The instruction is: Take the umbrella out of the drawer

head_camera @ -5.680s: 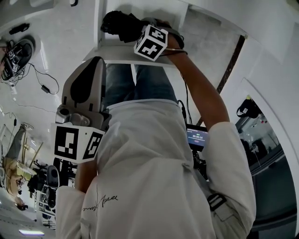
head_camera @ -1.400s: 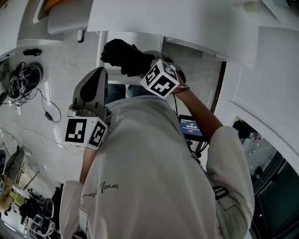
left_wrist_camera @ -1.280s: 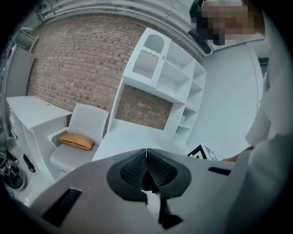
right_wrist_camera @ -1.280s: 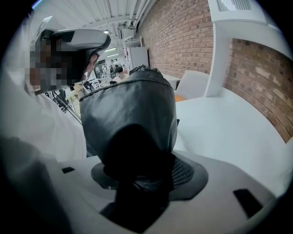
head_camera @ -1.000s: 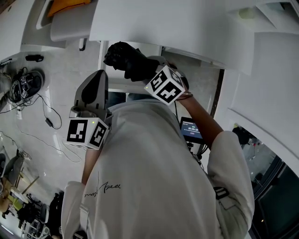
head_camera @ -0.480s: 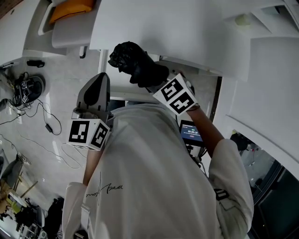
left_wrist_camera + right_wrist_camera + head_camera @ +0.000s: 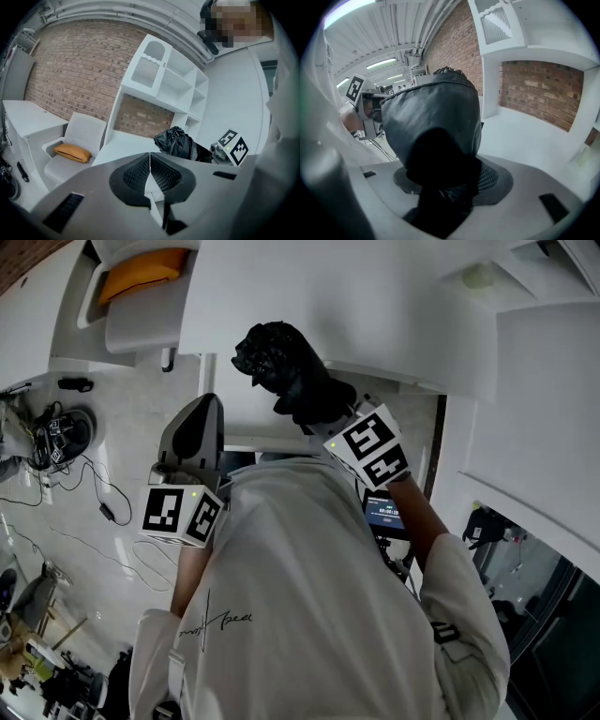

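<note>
A folded black umbrella (image 7: pixel 284 369) is held up in front of the white desk top (image 7: pixel 375 296), with my right gripper (image 7: pixel 317 409) shut on its lower end. In the right gripper view the umbrella (image 7: pixel 436 122) fills the middle and hides the right gripper's (image 7: pixel 449 187) jaws. My left gripper (image 7: pixel 199 418) hangs lower at the left, shut with nothing in it; its pads (image 7: pixel 161 172) meet in the left gripper view. From there the umbrella (image 7: pixel 176 142) shows just beyond, beside the right gripper's marker cube (image 7: pixel 233 146).
A white chair with an orange cushion (image 7: pixel 142 266) stands at the upper left. Cables and gear (image 7: pixel 58 427) lie on the pale floor at the left. A white shelf unit (image 7: pixel 164 79) stands against a brick wall (image 7: pixel 70 70). My own torso fills the lower head view.
My right gripper has risen and moved right with the umbrella, from the low white ledge up in front of the desk top. The left gripper has stayed shut and shifted little.
</note>
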A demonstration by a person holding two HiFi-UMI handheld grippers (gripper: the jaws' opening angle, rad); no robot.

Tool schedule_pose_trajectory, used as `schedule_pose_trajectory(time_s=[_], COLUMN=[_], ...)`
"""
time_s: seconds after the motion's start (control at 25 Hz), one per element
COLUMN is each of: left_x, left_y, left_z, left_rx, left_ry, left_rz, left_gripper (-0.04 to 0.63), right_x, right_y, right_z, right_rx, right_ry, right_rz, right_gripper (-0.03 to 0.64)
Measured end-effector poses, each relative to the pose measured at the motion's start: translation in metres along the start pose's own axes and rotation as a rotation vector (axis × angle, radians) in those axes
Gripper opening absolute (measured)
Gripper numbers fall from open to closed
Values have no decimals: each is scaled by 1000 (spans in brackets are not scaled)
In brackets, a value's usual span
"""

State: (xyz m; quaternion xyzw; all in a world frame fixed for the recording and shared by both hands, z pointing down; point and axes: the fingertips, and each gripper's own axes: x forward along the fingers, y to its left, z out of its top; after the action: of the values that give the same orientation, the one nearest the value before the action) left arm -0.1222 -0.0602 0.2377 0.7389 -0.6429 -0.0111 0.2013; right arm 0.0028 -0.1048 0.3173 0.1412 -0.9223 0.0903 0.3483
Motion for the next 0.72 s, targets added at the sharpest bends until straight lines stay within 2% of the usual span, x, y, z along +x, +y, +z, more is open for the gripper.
schedule_pose_trajectory(time_s=[0.24,0.72], left_x=[-4,-6], left_y=[-3,-9], left_z=[3,22], left_rx=[-20,-33], left_ry=[9,-24], left_rz=[-4,-40], left_gripper=[17,17], right_x=[-25,-88], right_y=[-6,-24], right_z=[3,15], right_rx=[108,210], right_ry=[-74,-233], right_rz=[-30,-204], right_gripper=[249,249])
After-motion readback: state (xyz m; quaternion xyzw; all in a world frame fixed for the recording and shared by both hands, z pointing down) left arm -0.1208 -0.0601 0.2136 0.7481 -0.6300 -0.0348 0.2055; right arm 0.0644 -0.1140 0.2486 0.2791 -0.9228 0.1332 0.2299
